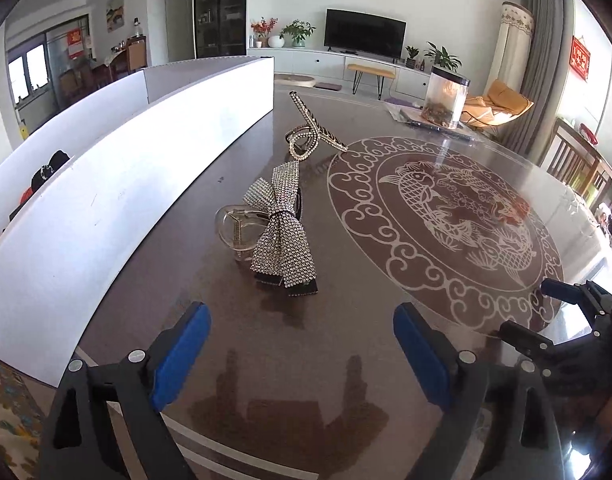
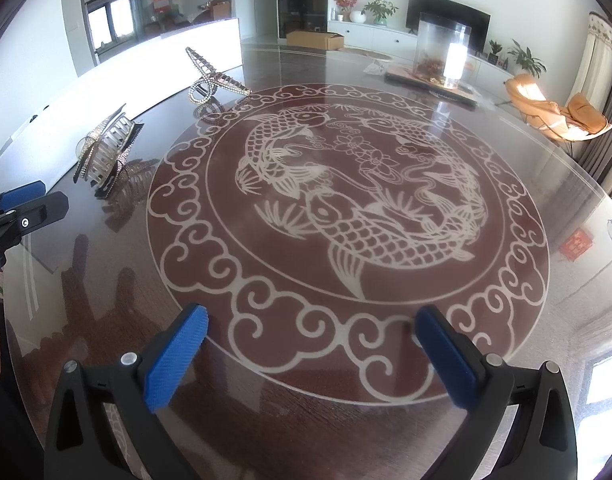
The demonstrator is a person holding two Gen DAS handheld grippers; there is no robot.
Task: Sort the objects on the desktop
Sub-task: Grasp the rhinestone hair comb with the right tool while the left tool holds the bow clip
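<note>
Box (image 1: 106, 184) has some stuff in already; bow clip (image 1: 278, 232) and claw clip (image 1: 306, 136) wait beside it; left gripper (image 1: 302, 344) and right gripper (image 2: 309, 344) both gaping, empty.

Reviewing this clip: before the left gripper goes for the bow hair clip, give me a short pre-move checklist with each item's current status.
1. Left gripper jaws apart with nothing between them: ok.
2. Rhinestone bow hair clip lies ahead of the left gripper, free on the glass table: ok.
3. Second rhinestone hair clip sits apart from the bow clip, not tangled with it: ok.
4. Right gripper open, empty, over the fish pattern and off to the side of the bow clip: ok.
5. White divided box stands beside the clips: ok.
6. Which compartment the bow clip belongs in: cannot tell.
</note>
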